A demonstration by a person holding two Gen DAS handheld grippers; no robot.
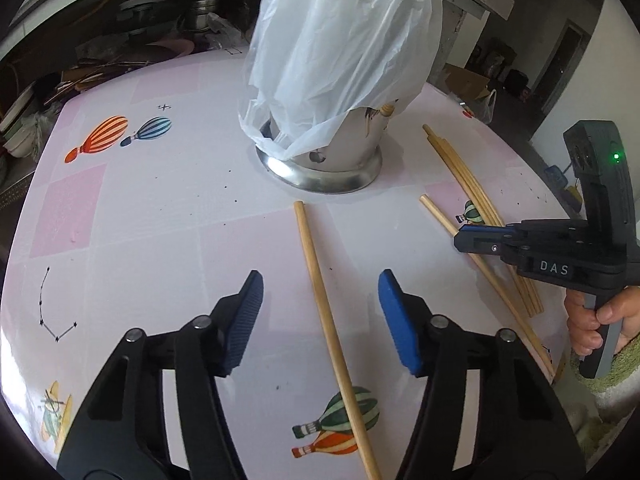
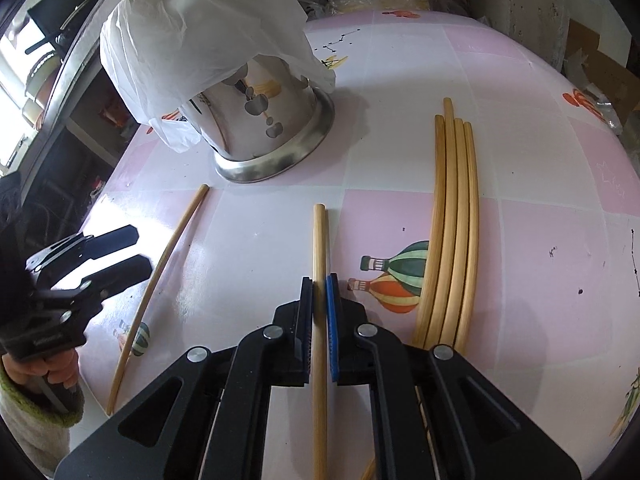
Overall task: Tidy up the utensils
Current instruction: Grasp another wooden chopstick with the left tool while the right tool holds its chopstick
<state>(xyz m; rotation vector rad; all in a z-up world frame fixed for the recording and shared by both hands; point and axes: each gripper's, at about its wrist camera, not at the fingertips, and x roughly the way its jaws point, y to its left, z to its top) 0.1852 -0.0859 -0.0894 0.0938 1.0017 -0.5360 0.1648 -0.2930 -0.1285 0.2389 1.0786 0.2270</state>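
Observation:
A single wooden chopstick (image 2: pixel 319 240) lies on the pink balloon-print table (image 2: pixel 540 240), and my right gripper (image 2: pixel 319 280) is shut on it, blue pads pressing both sides. The left wrist view shows that right gripper (image 1: pixel 472 238) low over the table on the same chopstick (image 1: pixel 436 214). My left gripper (image 1: pixel 320 284) is open and straddles another lone chopstick (image 1: pixel 326 320) without touching it. From the right wrist view, the left gripper (image 2: pixel 140 250) hangs beside that chopstick (image 2: pixel 176 236). Several more chopsticks (image 2: pixel 452 220) lie bundled at the right. A perforated steel utensil holder (image 1: pixel 340 160) stands behind under a white plastic bag (image 1: pixel 332 48).
Dark shelves with pots and bowls (image 1: pixel 160 20) stand behind the table. A cardboard box (image 1: pixel 468 80) sits on the floor past the far right edge. A hand in a green-cuffed sleeve (image 2: pixel 48 376) holds the left gripper near the table's left edge.

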